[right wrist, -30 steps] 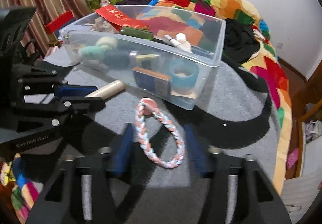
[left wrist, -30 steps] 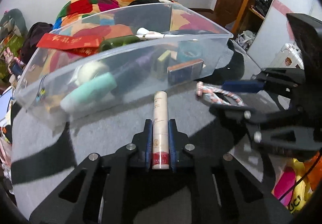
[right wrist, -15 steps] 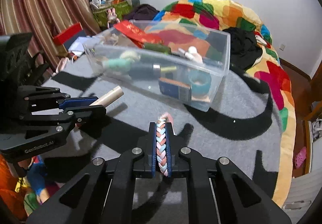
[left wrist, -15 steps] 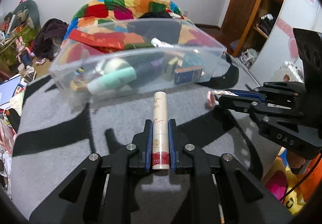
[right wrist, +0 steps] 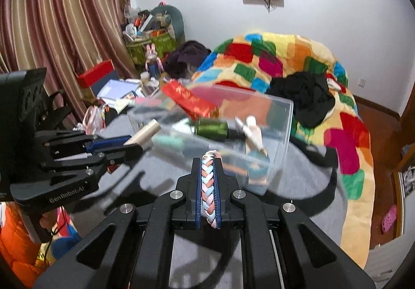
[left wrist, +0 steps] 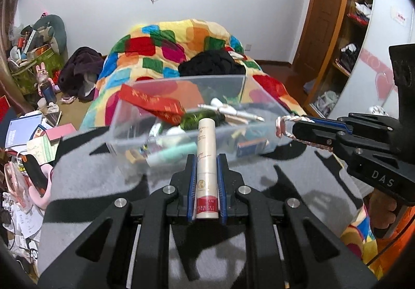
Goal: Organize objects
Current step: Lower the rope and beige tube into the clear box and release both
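Pinching a cream cosmetic tube between its blue pads, your left gripper has its jaws pressed against the tube's sides; the tube lies lengthwise along the fingers, its red-banded end nearest the camera and its far end pointing at the clear plastic bin. Your right gripper has its jaws closed on a braided rope ring of pink, white, blue and orange strands, one loop end showing beyond the fingertips. Both grippers hang above the grey blanket with black patches, side by side, facing the bin. That bin sits on the blanket just ahead and holds a red packet, a dark green bottle, a mint-coloured tube and other small items. Beyond it lies a patchwork quilt with black clothing heaped on top.
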`<state>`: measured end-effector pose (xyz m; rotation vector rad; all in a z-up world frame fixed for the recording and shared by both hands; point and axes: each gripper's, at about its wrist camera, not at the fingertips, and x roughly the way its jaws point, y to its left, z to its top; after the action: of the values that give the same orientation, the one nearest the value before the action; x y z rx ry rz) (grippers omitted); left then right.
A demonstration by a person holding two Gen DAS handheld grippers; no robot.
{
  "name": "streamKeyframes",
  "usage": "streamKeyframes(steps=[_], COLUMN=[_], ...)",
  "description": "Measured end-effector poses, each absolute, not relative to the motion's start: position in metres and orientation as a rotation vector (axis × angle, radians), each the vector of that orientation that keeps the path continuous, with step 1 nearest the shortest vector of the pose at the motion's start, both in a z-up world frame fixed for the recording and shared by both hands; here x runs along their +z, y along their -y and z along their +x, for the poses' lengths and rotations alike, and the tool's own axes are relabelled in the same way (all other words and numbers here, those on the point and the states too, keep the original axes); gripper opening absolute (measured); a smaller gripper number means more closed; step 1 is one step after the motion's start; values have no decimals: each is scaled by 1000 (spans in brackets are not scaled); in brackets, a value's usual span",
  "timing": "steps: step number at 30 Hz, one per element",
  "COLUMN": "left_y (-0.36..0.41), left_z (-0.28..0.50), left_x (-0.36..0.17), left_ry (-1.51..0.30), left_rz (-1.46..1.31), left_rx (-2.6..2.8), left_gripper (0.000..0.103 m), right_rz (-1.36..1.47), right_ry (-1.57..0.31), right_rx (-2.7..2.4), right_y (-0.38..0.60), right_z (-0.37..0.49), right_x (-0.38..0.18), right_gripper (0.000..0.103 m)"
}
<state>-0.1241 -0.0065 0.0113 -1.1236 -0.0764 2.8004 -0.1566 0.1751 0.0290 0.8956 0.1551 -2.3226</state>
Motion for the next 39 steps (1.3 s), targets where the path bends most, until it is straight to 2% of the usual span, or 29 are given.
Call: streamKeyframes(steps=[8, 21, 24, 29, 36, 38, 39], left_y=[10, 19, 18, 16, 17, 16, 17], left_z=[-152, -207, -199, -187, -163, -155, -152], left_x=[25, -8, -8, -3, 10, 14, 15], left_ry=[104, 194, 190, 165, 157, 156, 158], left_rz=[-1090, -1255, -1236, -1212, -1153, -1131, -1120], left_rx=[2800, 2714, 2710, 2720, 2760, 2776, 2786], left_gripper=[14, 15, 15, 15, 15, 17, 22], right_rz=[872, 1073, 1067, 1029, 972, 957, 947], right_ry=[-132, -178, -218, -226, -186, -171, -159], right_rx=[-2376, -2336, -2341, -2356, -2366, -2373, -2378], right_y=[-160, -139, -142, -151, -165, -168, -169], right_z=[-187, -235, -227, -213, -192, -186, -183], right_x=[42, -6, -8, -1, 17, 21, 23], right_gripper=[7, 7, 12, 25, 29, 38, 43])
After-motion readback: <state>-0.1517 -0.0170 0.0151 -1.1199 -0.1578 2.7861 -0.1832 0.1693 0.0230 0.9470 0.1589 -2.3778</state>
